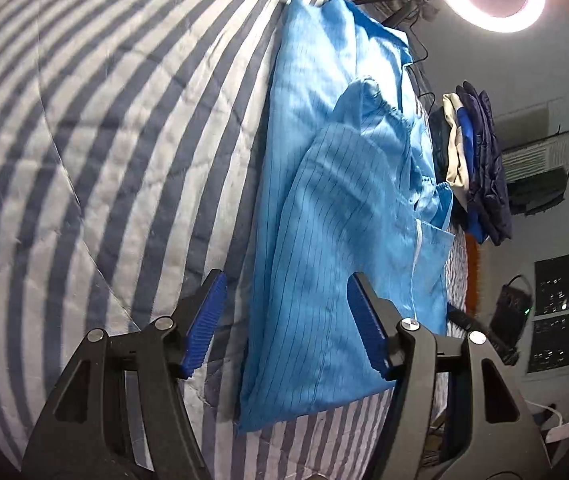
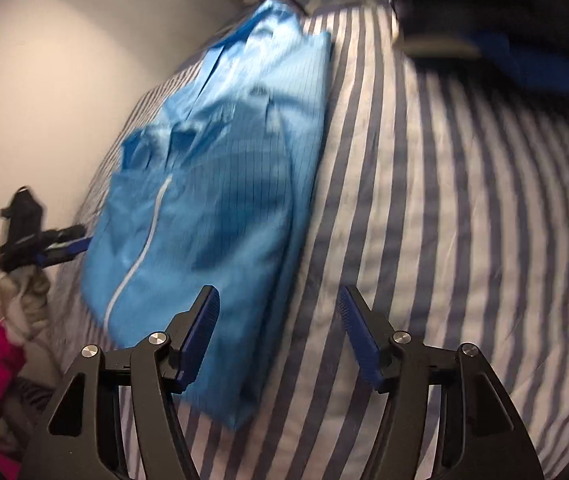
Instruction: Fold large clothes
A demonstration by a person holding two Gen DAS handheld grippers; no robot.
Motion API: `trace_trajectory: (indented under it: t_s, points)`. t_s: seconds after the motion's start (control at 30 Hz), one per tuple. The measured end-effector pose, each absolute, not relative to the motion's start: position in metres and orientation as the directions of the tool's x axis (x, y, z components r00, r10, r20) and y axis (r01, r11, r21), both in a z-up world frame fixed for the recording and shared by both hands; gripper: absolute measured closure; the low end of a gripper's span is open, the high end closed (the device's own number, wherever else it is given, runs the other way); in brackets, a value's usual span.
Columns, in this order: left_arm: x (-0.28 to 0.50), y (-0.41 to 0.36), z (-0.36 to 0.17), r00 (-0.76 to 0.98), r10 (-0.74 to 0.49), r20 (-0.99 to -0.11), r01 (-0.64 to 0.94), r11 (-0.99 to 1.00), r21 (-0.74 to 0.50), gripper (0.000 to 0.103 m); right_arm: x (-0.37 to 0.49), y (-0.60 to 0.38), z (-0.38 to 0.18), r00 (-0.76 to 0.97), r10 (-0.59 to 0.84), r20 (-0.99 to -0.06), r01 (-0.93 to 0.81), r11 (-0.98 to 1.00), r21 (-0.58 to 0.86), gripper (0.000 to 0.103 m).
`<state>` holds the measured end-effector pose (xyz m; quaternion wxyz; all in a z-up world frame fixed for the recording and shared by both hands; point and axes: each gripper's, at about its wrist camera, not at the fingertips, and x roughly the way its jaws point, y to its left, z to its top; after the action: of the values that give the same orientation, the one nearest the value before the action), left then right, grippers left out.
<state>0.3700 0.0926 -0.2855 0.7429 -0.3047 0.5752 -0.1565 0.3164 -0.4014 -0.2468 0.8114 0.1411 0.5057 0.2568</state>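
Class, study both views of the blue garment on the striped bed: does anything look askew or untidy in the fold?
Yes. On the blue garment, a sleeve with an elastic cuff lies diagonally across the top, bunched rather than flat. Both tongs, left and right, are open, holding nothing.

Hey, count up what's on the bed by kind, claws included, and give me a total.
Blue garment: 1
Pile of folded clothes: 1
Claws, both open: 2, left claw, right claw
Total: 4
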Motion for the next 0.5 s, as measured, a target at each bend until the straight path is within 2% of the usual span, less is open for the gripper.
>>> trace_trajectory:
  t_s: [0.13, 0.17, 0.2, 0.23, 0.27, 0.3, 0.5]
  points:
    - [0.374, 0.086, -0.287, 0.286, -0.583, -0.760, -0.097, 0.772, -0.628, 0.041, 0.313, -0.404, -0.260, 0.336, 0.615, -0.714, -0.269, 0.789, 0.552, 0.039]
    - [0.375, 0.085, -0.287, 0.288, -0.582, -0.761, -0.093, 0.774, -0.627, 0.052, 0.314, -0.406, -0.261, 0.336, 0.632, -0.698, -0.264, 0.775, 0.575, 0.040]
    - [0.377, 0.083, -0.288, 0.280, -0.584, -0.762, -0.091, 0.774, -0.626, 0.074, 0.316, -0.408, -0.264, 0.331, 0.668, -0.667, -0.255, 0.744, 0.618, 0.048]
    - [0.379, 0.080, -0.291, 0.266, -0.578, -0.771, -0.096, 0.780, -0.618, 0.082, 0.318, -0.407, -0.266, 0.320, 0.689, -0.650, -0.251, 0.723, 0.643, 0.056]
    - [0.380, 0.078, -0.293, 0.263, -0.570, -0.778, -0.095, 0.788, -0.609, 0.088, 0.317, -0.406, -0.268, 0.309, 0.696, -0.648, -0.250, 0.717, 0.650, 0.081]
    - [0.381, 0.074, -0.293, 0.266, -0.562, -0.783, -0.090, 0.795, -0.601, 0.092, 0.318, -0.399, -0.272, 0.276, 0.697, -0.662, -0.257, 0.717, 0.648, 0.091]
    - [0.365, 0.062, -0.269, 0.263, -0.507, -0.821, 0.001, 0.851, -0.526, 0.097, 0.295, -0.374, -0.253, 0.276, 0.608, -0.745, -0.321, 0.788, 0.525, 0.099]
